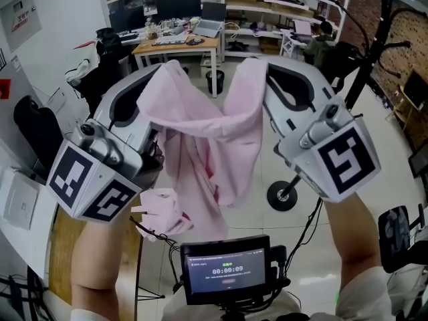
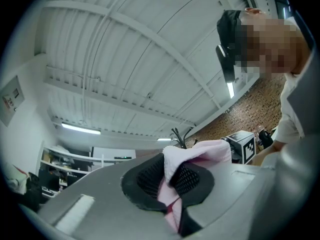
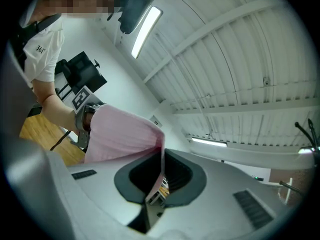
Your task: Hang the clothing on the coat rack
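Observation:
A pink garment (image 1: 200, 146) hangs in the air between my two grippers, its lower part draping down toward the floor. My left gripper (image 1: 166, 69) is shut on the garment's left upper edge; pink cloth (image 2: 172, 184) is pinched between its dark pads. My right gripper (image 1: 257, 65) is shut on the right upper edge, with a thin fold of the cloth (image 3: 159, 176) between its jaws. Both grippers are tilted upward toward the ceiling. The black coat rack (image 1: 371, 52) stands at the right, its round base (image 1: 284, 196) on the floor beside the garment.
A wooden desk (image 1: 177, 45) with a laptop and clutter stands at the back, with shelves behind it. A dark chair (image 1: 100, 69) is at the left. A small screen (image 1: 227, 266) sits low in front of me. A wooden tabletop (image 1: 63, 253) lies at the lower left.

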A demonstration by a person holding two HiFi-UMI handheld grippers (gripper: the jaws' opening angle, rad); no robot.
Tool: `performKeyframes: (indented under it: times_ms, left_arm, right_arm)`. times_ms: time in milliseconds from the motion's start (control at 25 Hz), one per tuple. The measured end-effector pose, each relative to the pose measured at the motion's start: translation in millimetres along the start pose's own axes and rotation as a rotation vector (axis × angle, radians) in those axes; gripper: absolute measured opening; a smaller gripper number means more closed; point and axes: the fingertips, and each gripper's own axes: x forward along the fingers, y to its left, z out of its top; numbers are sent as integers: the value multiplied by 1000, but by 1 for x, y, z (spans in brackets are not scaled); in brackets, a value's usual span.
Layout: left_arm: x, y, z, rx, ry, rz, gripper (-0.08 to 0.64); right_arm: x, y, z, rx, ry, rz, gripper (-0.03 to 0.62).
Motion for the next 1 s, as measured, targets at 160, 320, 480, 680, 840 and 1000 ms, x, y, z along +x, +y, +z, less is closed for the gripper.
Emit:
performKeyframes:
  times_ms: [160,320,480,680,840,1000]
  left_arm:
    - [24,-12,-9,-15,-10,-23,16]
    - [49,-27,-25,-44,-5,-80,15]
    - [73,-47,-43,-69,11,-126,16]
    - [115,-75,-56,-80,3,-213,17]
    - [152,-96,-58,-71,-15,-274,17]
    - [192,-119,-48,-30,-46,-337,16]
  right_arm:
    - [-16,-23,-7,-25,5,-27,8]
    - [-28,-40,-15,-60,3,-52,8]
    - [-48,-58,-30,-52,20,-87,8]
    - [-85,-101,-50,-36,82,-198,8]
    - [-118,-145,-59,-56,114,-299,8]
    - [-149,-189,-64,-102,148,-395,8]
